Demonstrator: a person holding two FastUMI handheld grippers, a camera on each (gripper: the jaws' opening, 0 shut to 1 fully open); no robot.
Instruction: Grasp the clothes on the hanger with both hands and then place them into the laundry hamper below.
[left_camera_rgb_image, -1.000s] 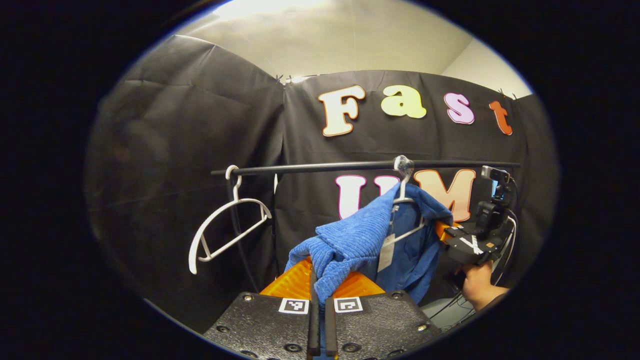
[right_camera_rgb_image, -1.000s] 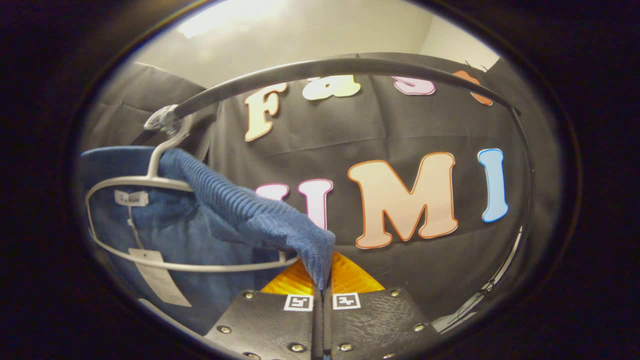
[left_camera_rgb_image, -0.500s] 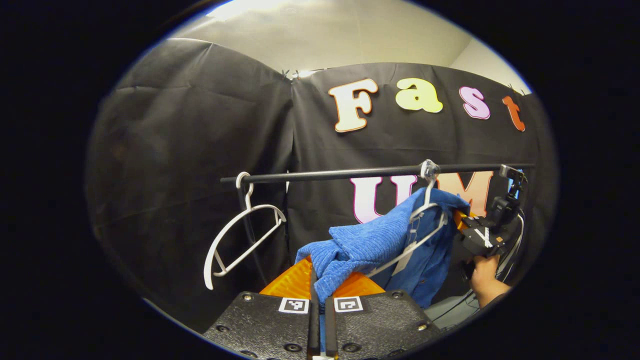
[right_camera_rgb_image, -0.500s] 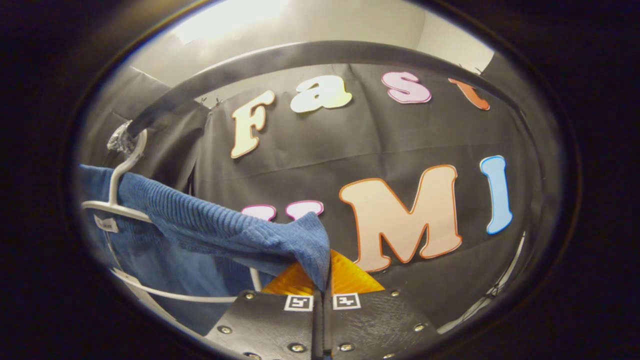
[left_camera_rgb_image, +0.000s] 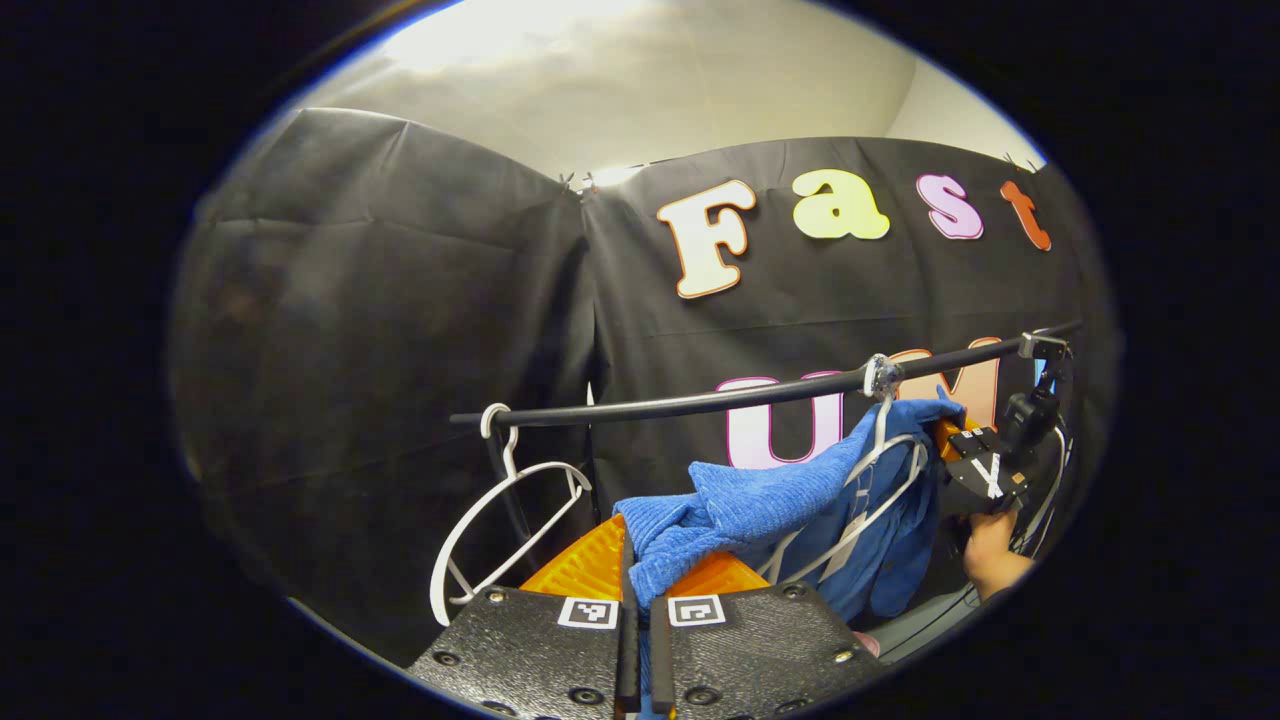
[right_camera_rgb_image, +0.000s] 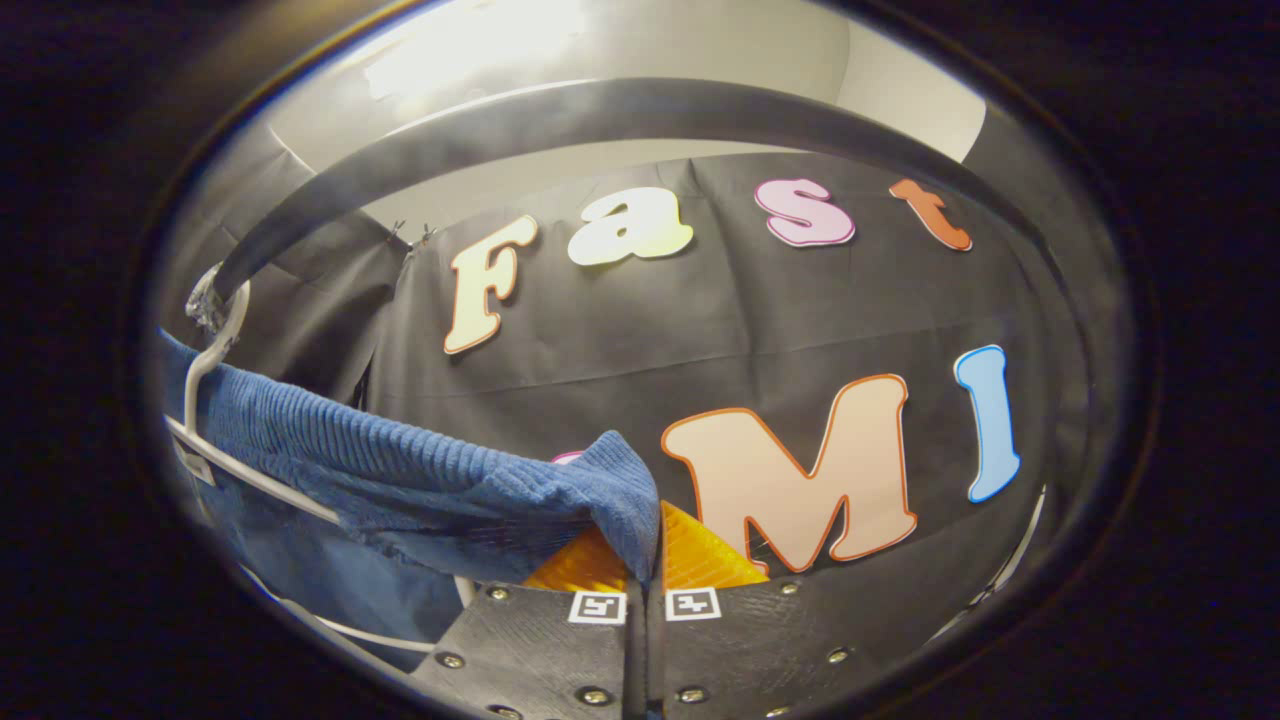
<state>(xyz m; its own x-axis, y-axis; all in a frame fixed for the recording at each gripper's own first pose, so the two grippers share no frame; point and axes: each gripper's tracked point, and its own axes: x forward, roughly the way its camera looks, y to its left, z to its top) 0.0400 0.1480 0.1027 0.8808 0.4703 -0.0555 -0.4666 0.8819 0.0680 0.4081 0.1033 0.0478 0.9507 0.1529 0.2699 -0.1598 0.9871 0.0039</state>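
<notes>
Black textured gripper bodies, screws, square markers

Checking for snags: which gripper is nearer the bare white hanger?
Left. The left gripper sits just beside the bare white plastic hanger; the right gripper is beyond the blue knitted garment.

no readable text, garment tag (left_camera_rgb_image: 838, 530) too small and blurred to read

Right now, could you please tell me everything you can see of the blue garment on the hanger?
The blue garment is a ribbed knit, soft and thick-looking, with a pale tag hanging inside. It is draped over a white hanger hooked on the dark rail. The left gripper is shut on one shoulder and the right gripper on the other, pulling the fabric out sideways into taut folds while the body hangs below.
</notes>
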